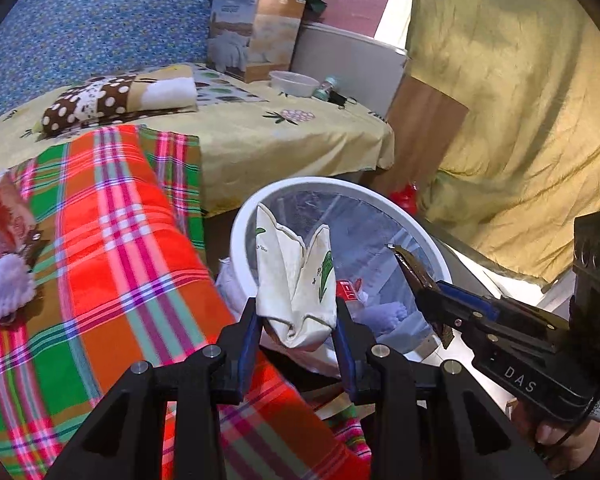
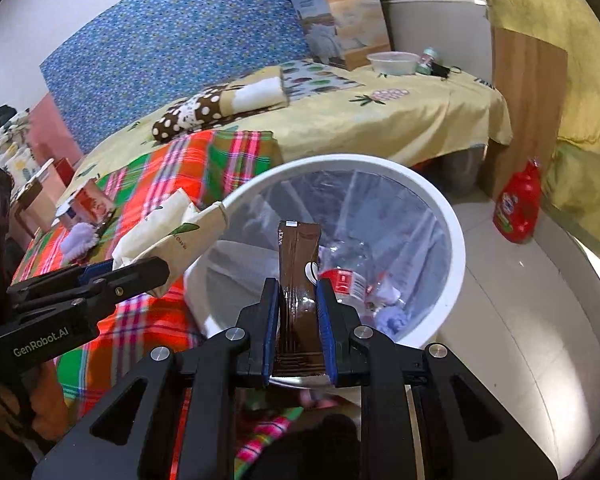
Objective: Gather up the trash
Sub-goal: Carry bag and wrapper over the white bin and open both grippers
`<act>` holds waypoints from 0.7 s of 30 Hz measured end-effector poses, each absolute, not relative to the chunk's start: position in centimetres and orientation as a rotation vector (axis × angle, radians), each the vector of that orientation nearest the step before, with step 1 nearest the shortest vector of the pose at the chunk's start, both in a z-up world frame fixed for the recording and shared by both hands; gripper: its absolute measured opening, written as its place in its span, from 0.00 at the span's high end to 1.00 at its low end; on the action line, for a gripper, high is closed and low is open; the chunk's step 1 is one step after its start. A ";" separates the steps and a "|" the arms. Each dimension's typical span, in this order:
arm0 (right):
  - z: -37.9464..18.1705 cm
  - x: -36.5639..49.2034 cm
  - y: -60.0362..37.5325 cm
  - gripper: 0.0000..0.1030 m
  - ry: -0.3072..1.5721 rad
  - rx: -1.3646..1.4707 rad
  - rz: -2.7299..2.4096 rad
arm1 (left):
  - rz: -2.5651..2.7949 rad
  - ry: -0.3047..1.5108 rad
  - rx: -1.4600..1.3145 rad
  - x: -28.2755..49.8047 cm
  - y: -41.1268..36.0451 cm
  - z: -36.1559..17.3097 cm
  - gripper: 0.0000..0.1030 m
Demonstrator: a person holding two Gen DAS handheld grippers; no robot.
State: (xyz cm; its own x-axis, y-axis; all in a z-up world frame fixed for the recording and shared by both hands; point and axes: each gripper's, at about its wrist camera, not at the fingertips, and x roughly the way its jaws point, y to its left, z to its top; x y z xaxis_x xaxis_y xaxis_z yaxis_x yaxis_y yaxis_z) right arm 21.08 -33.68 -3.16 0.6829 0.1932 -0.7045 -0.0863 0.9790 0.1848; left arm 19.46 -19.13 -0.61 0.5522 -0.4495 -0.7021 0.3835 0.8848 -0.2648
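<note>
— What have we got in our left gripper (image 1: 296,320)?
— Its fingers pinch a crumpled cream paper bag (image 1: 296,280), held over the near rim of the white bin (image 2: 456,248).
— And our right gripper (image 2: 298,312)?
— Fingers pressed on a brown wrapper (image 2: 298,268), upright above the bin's opening; a crushed bottle (image 2: 344,276) lies inside. The plaid blanket (image 1: 112,240) is beside the bin.

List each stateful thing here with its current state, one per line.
left gripper: shut on crumpled white paper bag
right gripper: shut on brown wrapper
white bin: open, lined, partly filled
red bottle: upright on floor
</note>
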 end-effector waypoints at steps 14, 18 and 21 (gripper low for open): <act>-4.3 21.8 -34.5 0.75 0.864 0.150 0.167 | -0.537 0.888 -0.119 21.3 -20.4 -1.8 0.61; -4.3 21.9 -35.0 0.72 0.859 0.166 0.155 | -0.534 0.883 -0.126 21.4 -20.3 -1.7 0.55; -4.0 21.7 -35.0 0.72 0.851 0.165 0.152 | -0.532 0.876 -0.127 21.2 -20.1 -1.5 0.55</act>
